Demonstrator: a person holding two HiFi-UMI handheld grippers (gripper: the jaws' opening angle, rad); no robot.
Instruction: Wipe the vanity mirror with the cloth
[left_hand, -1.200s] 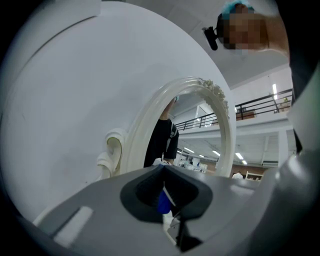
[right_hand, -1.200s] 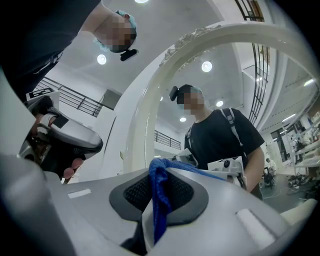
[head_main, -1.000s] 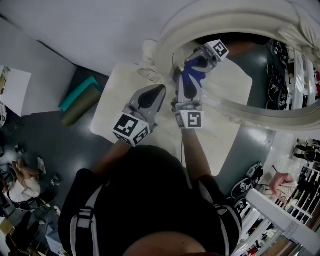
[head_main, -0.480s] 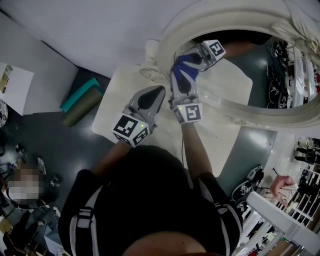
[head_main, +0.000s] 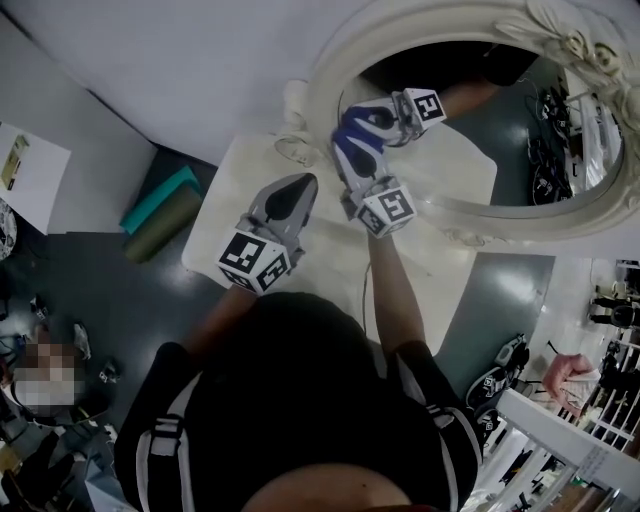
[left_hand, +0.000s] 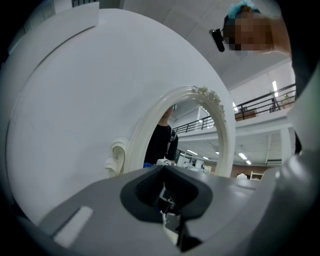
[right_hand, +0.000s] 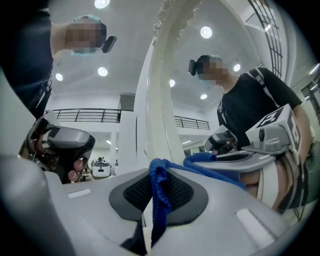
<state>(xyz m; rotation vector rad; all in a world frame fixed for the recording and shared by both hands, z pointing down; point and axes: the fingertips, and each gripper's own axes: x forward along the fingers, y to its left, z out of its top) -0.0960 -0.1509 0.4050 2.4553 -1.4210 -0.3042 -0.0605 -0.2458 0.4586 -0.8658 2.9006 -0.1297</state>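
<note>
while the right gripper (head_main: 354, 158) holds the blue cloth (head_main: 350, 136) against the left of the vanity mirror (head_main: 490, 216), the left gripper (head_main: 298, 188) hovers over the counter (head_main: 330, 275). left gripper view: fingers (left_hand: 110, 215) together, empty. right gripper view: fingers (right_hand: 230, 210) clamped on cloth.

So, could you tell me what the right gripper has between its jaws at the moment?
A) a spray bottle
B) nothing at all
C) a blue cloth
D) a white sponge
C: in the right gripper view, the right gripper has its jaws shut on a blue cloth, which bunches up between them.
</note>
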